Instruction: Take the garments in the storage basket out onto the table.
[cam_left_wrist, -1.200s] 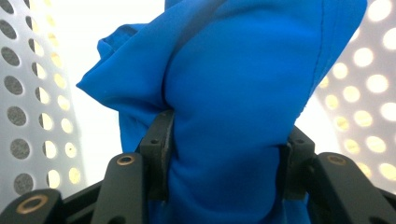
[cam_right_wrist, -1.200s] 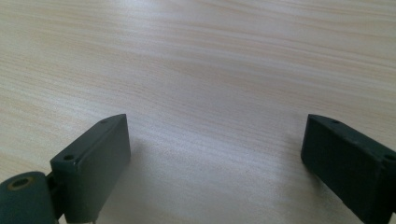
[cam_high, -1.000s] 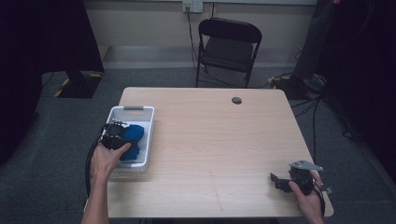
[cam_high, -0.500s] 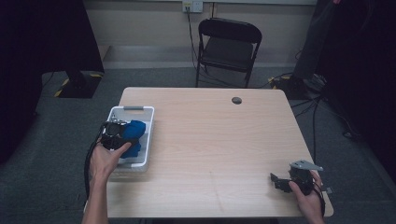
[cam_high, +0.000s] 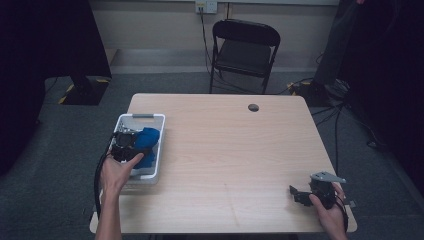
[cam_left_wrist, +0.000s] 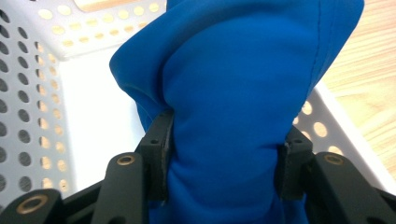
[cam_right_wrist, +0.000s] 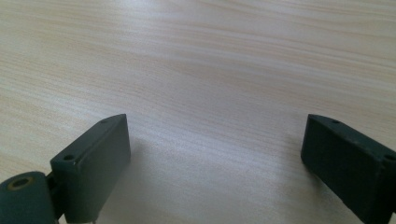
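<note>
**A:** so what's going on with the left tongs (cam_high: 131, 146)? looks like they've got something blue.

**B:** yep, they're clamped on a soft blue pouch (cam_left_wrist: 243, 107), some padded fabric thing. In the left gripper view both black pads press into its sides and the cloth bulges out above them, so that's a real grip, not just hovering around it.

**A:** and where's the pouch sitting?

**B:** inside the white perforated basket (cam_high: 157, 131) at the left side of the worktop (cam_high: 225, 160). From the high view the blue fabric (cam_high: 147, 140) is over the basket's right half, close to the wall nearest the middle of the worktop. Can't tell if its bottom touches the basket floor, the tongs hide that.

**A:** right hand doing anything?

**B:** nah. The right tongs (cam_high: 300, 192) are near the front right corner of the worktop, well apart from the basket. In the right gripper view the jaws stand wide apart with just bare wood grain between them, nothing held.

**A:** anything else around?

**B:** a black folding chair (cam_high: 242, 50) behind the worktop.
</note>
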